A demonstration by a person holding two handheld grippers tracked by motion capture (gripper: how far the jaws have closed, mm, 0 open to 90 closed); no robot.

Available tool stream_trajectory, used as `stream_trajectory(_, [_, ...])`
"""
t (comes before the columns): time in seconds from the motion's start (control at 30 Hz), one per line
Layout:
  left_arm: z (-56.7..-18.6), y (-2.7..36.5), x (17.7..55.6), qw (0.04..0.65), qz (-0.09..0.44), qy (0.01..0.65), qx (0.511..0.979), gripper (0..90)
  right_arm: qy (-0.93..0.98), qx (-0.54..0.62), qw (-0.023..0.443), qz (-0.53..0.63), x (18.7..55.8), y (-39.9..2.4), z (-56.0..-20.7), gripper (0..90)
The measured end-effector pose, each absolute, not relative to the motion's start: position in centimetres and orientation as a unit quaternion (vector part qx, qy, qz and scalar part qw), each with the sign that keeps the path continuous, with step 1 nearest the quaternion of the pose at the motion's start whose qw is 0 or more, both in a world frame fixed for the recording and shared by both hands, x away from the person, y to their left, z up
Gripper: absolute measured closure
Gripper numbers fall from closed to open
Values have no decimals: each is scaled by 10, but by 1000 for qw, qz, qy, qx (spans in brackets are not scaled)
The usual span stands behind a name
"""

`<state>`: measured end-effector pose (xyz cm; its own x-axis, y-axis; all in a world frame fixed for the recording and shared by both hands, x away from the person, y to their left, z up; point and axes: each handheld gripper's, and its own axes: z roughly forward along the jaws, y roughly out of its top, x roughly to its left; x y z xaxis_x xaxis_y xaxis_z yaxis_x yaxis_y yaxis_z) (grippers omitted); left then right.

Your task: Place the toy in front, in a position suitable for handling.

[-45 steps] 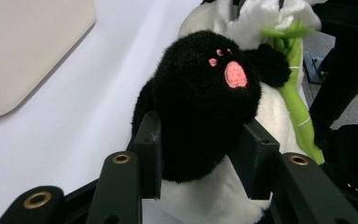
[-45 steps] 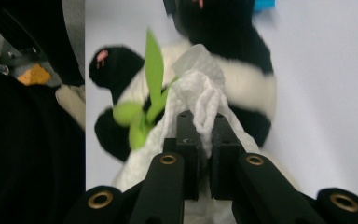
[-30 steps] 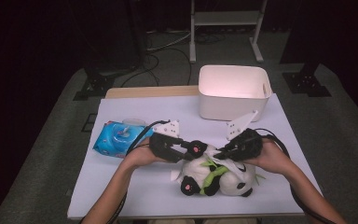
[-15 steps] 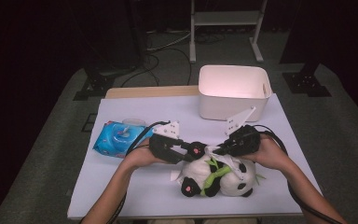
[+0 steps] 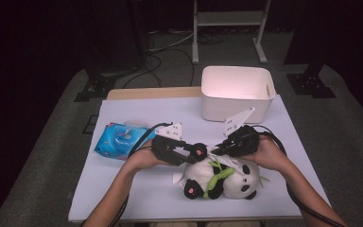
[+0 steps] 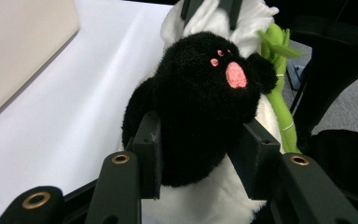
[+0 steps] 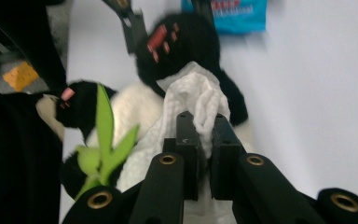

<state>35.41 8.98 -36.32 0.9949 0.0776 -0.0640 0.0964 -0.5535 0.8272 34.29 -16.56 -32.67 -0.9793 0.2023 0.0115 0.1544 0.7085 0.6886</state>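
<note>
A plush panda (image 5: 227,182) holding green bamboo lies on the white table (image 5: 137,189), near its front edge. My left gripper (image 5: 194,152) is shut on one black paw (image 6: 200,98) with pink pads, its jaws squeezing the paw from both sides. My right gripper (image 5: 216,150) is shut on a white wipe (image 7: 200,105), pinched thin between its jaws and draped over the panda's white body (image 7: 130,112) beside the held paw (image 7: 177,42). The two grippers meet tip to tip above the panda's upper left side.
A blue pack of wet wipes (image 5: 120,140) lies at the table's left. A white bin (image 5: 236,92) stands at the back right. The floor beyond the table holds cables and a stand's legs (image 5: 227,28).
The right gripper has shifted slightly with the wipe against the panda. The left gripper holds the paw in the same place.
</note>
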Motion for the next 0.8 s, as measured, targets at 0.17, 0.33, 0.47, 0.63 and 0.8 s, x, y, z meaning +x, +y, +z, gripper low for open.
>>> stream_trajectory(0.17, [-364,87,354,471,-13,47,881,575,920,85,39,379,341,-158,-314,839])
stream_trajectory(0.33, [-363,86,354,469,-14,46,882,573,922,72,44,378,341,-149,-304,839])
stream_trajectory(0.47, [-363,86,355,468,-15,42,883,573,917,64,40,391,342,-145,-297,839])
stream_trajectory(0.63, [-363,85,354,467,-14,39,884,572,917,54,37,393,342,-133,-293,839])
stream_trajectory(0.8, [-364,86,354,464,-11,41,885,572,921,46,36,385,344,-129,-295,839])
